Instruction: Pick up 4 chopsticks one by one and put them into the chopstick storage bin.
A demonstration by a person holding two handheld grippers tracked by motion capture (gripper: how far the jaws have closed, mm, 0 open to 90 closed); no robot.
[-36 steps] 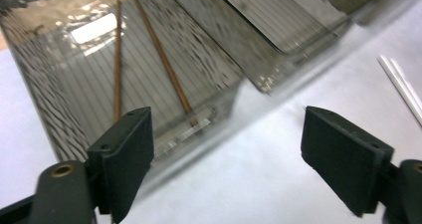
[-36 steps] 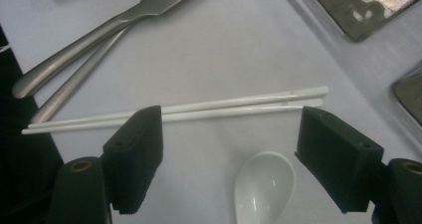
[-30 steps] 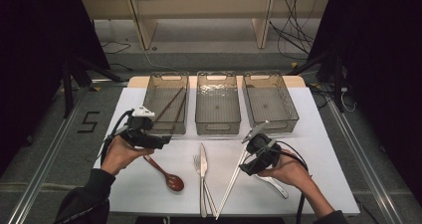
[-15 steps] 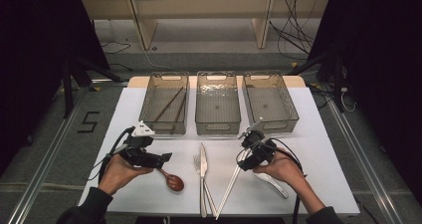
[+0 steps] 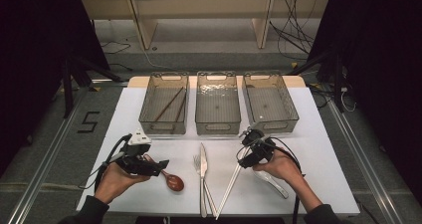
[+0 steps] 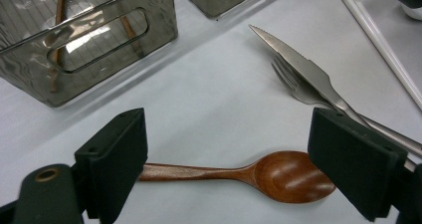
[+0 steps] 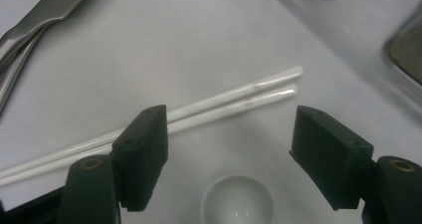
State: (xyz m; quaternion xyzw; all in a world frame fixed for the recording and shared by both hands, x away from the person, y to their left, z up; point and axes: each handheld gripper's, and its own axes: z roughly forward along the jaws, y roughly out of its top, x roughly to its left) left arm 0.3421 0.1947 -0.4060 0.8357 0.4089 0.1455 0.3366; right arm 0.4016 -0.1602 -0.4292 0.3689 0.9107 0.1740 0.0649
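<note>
Three smoky see-through bins are set in a row at the far side of the white worktop (image 5: 149, 109). Two brown chopsticks (image 5: 169, 104) are seen lying aslant in the left bin (image 5: 164, 103); nothing can be made out in the middle bin (image 5: 218, 103) or the right bin (image 5: 270, 99), apart from a small dark speck on the middle bin's floor.

Nearer the person, the cutlery is laid out on the worktop w/ a wooden spoon (image 6: 268, 174) at left, a fork (image 5: 197, 164) and knife (image 5: 202, 157) side by side in the middle, a pair of white chopsticks (image 7: 214, 107) to the right, and a white spoon (image 7: 238, 203) just beside those.

The left hand-held gripper (image 6: 239, 169) is held low over the wooden spoon, jaws wide apart, w/ the bowl and handle seen between the pads (image 6: 119, 159) but not pinched; nothing is gripped.

The right hand-held gripper (image 7: 229, 154) is held over the white spoon's bowl, close to the white chopsticks. Its jaws have just been closing a little but are wide apart, w/ nothing pressed between them; one pad is seen in front of the white chopsticks.
</note>
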